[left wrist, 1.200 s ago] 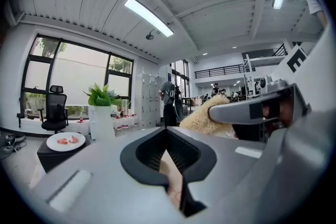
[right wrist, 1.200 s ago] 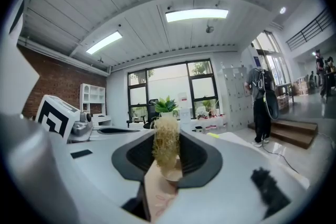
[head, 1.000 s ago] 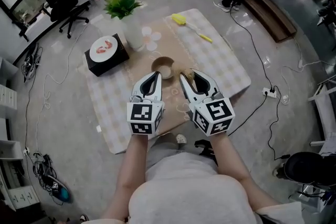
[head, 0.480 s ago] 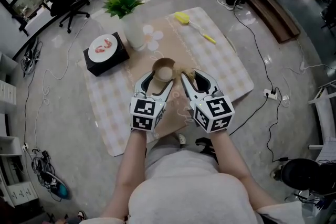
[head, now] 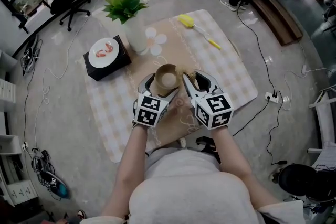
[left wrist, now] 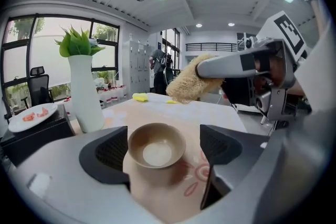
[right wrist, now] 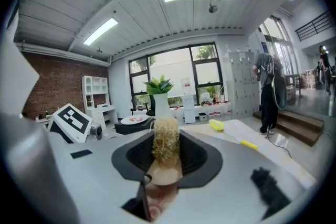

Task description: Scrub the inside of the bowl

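Observation:
A tan bowl [head: 168, 80] stands upright on the beige table runner [head: 173, 44]. My left gripper [head: 159, 89] is open, with one jaw on each side of the bowl [left wrist: 156, 145]; its jaws have just been opening, and the pads do not press on the bowl. My right gripper [head: 193, 81] is shut on a tan fibrous scrubber [head: 187, 74], held just right of the bowl and above its rim. In the right gripper view the scrubber [right wrist: 166, 145] stands upright between the jaws. In the left gripper view the scrubber [left wrist: 190, 85] hangs above and beyond the bowl.
A white vase with a green plant [head: 134, 23] stands behind the bowl. A black box bearing a white plate [head: 106, 55] is at the left. A yellow brush [head: 197, 26] lies at the far right of the checked cloth [head: 231, 76]. Cables cross the floor.
The left gripper's jaws went from shut to open. Both grippers moved forward and down to the bowl, which now sits between the left jaws. The right gripper still holds the scrubber.

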The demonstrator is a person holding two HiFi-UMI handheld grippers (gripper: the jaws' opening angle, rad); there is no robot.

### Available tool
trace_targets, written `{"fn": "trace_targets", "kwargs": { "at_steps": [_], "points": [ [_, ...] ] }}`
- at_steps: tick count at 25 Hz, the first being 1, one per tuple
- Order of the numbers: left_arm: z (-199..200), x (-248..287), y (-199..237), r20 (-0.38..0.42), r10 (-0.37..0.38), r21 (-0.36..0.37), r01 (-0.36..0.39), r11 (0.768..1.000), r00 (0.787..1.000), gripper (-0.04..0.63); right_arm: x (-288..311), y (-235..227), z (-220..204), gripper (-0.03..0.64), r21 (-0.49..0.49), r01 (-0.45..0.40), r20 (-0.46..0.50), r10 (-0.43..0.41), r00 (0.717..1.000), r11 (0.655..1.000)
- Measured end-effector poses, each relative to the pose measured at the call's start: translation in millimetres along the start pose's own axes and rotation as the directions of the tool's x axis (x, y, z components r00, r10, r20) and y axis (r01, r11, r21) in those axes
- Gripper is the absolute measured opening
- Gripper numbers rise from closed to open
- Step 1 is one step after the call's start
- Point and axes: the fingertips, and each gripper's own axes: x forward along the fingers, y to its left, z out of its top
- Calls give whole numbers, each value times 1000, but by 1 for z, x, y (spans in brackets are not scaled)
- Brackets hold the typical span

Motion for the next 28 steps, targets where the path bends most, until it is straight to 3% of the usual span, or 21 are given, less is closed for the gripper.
{"fn": "trace_targets", "kwargs": {
  "at_steps": [8,13,22,25,28],
  "points": [
    [-24,30,7,-117,-70,2,71,997,991,426,24,-8,-11,109,6,-27,-51,27,998,1000],
    [-33,38,13,-142,-85,-33,81,996,986,472,35,-13,-18,109,11,-39,-82,40,996,999],
    [-44,45,15,-167,-93,-29,90,996,981,477,48,-16,-29,109,-2,-64,-123,64,990,998],
    [-46,45,15,-180,-89,-19,87,996,980,484,50,-12,-31,109,-33,-122,-157,115,981,992],
    [-48,46,15,-192,-94,-10,94,996,977,483,53,-4,-35,109,-30,-227,-224,215,950,973]
  ]
}}
